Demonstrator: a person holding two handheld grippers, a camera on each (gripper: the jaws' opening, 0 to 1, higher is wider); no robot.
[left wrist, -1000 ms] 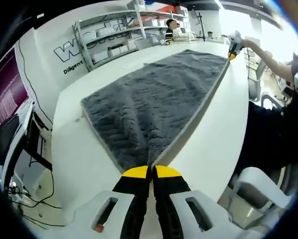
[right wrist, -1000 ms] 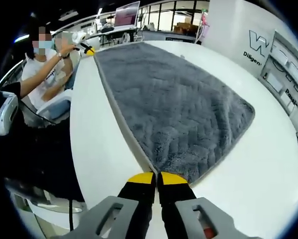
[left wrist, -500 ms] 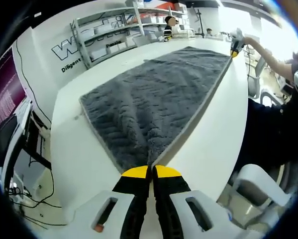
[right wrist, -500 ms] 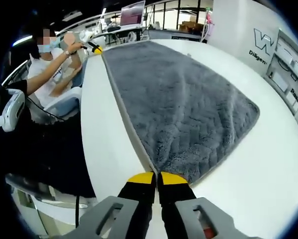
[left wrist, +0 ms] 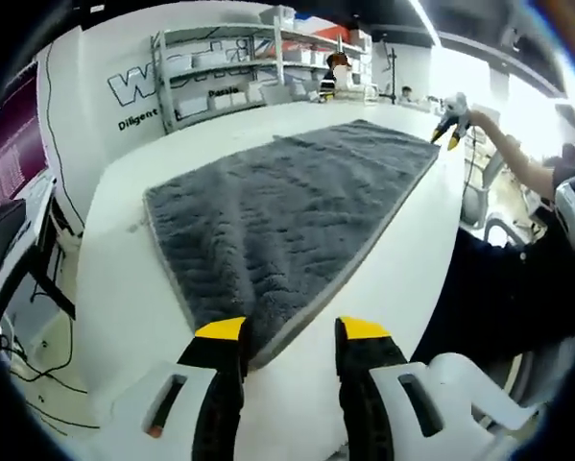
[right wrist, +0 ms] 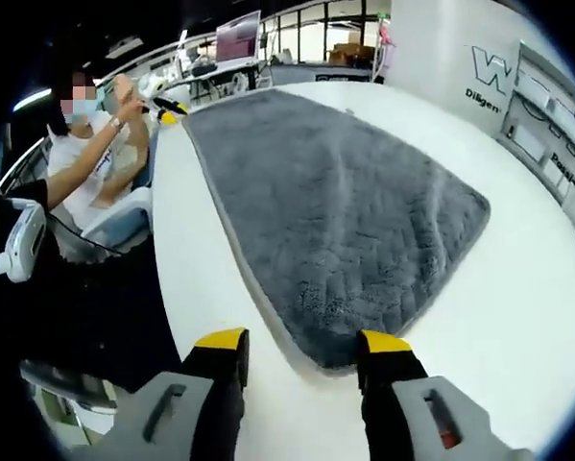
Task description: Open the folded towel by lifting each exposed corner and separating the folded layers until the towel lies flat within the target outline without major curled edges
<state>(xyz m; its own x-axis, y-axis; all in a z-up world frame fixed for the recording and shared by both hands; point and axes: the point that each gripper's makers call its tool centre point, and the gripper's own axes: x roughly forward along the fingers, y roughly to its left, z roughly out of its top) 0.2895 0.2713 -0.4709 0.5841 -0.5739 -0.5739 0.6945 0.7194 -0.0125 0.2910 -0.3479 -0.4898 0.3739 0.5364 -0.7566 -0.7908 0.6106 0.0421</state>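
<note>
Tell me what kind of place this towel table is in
Probably a lab or workshop inside an open office. The grey towel lies on a large white table, metal shelving with boxes stands against a wall with big lettering, and desks with a monitor sit behind.

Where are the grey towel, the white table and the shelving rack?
grey towel (left wrist: 287, 216), left gripper view, middle of pile.
white table (right wrist: 498, 298), right gripper view, bare top beside towel.
shelving rack (left wrist: 234, 67), left gripper view, shelves.
</note>
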